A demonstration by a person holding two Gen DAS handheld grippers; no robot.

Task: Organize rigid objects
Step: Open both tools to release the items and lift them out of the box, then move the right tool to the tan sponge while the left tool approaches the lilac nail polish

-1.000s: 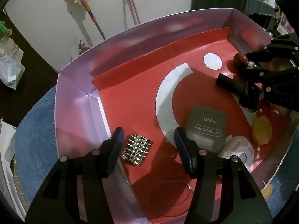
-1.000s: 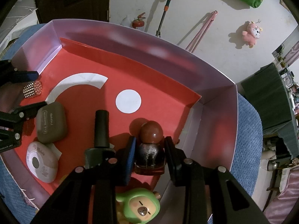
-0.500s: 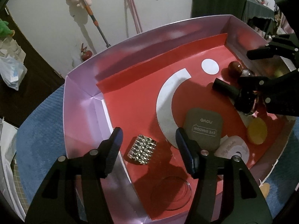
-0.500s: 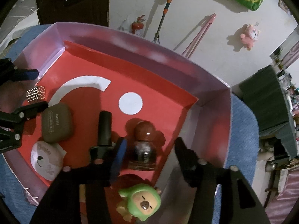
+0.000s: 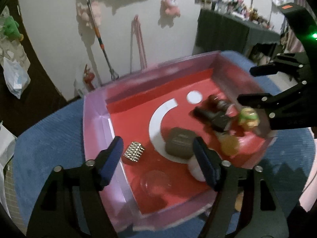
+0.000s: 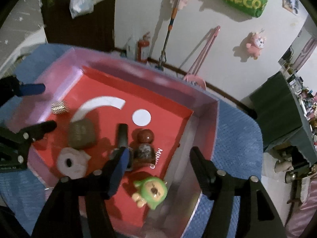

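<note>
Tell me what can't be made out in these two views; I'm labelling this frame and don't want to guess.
- Grey compact: lid lettering lost to motion blur in both views.
- White round case: left wrist view, mostly hidden behind the left gripper finger.
- Black bottle: right wrist view, base hidden by the right gripper finger.
- White print on the red box floor: partly covered by the round-capped bottle, unreadable.

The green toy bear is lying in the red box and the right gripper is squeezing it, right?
Not quite. The green toy bear does lie in the red box, but the right gripper is not squeezing it. In the right wrist view its fingers are spread wide and hold nothing, with the bear lying loose between them.
</note>
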